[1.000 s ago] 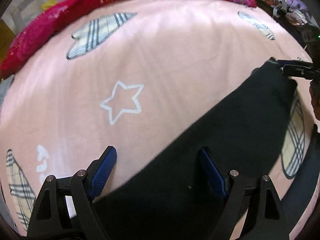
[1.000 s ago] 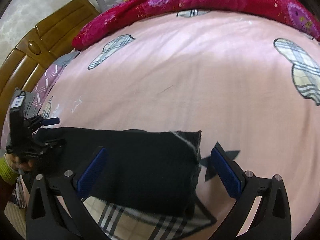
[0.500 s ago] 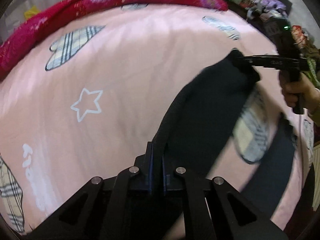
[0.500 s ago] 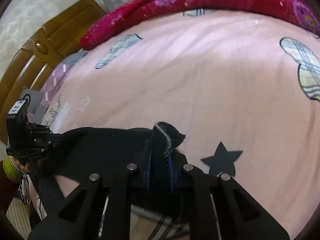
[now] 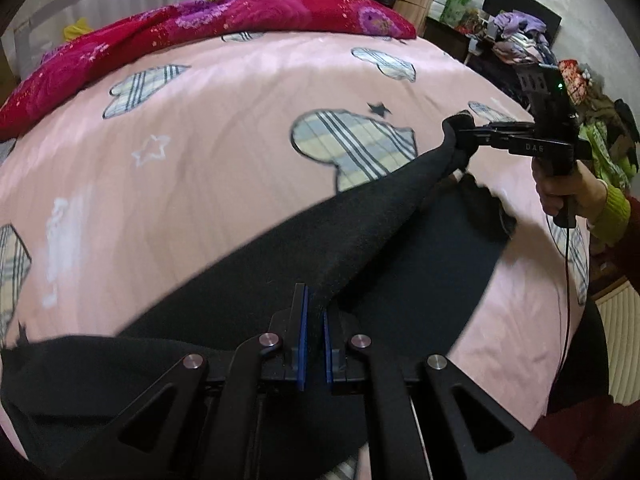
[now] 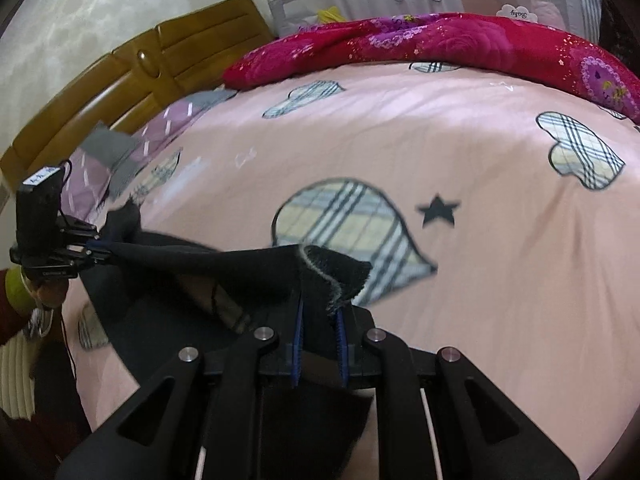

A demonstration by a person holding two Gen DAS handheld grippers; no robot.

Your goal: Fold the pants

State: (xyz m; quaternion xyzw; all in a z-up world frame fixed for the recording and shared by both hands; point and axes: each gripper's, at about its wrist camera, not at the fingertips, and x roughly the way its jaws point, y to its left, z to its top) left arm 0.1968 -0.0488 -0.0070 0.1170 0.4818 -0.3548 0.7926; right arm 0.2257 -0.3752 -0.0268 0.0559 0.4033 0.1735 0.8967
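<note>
Pink bedding printed with plaid hearts and stars covers the bed (image 5: 248, 92), with a crimson floral quilt (image 5: 224, 20) along its far edge. Black pants (image 5: 360, 216) lie over the near part, one edge lifted taut between both grippers. The left gripper (image 5: 314, 320) and right gripper (image 6: 318, 316) are each clamped on that fabric.

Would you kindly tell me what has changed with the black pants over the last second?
Both grippers closed: the left gripper and right gripper each pinched an edge of the black fabric pants and lifted it off the pink patterned bedsheet, carrying it across. The red floral quilt stayed put.
</note>
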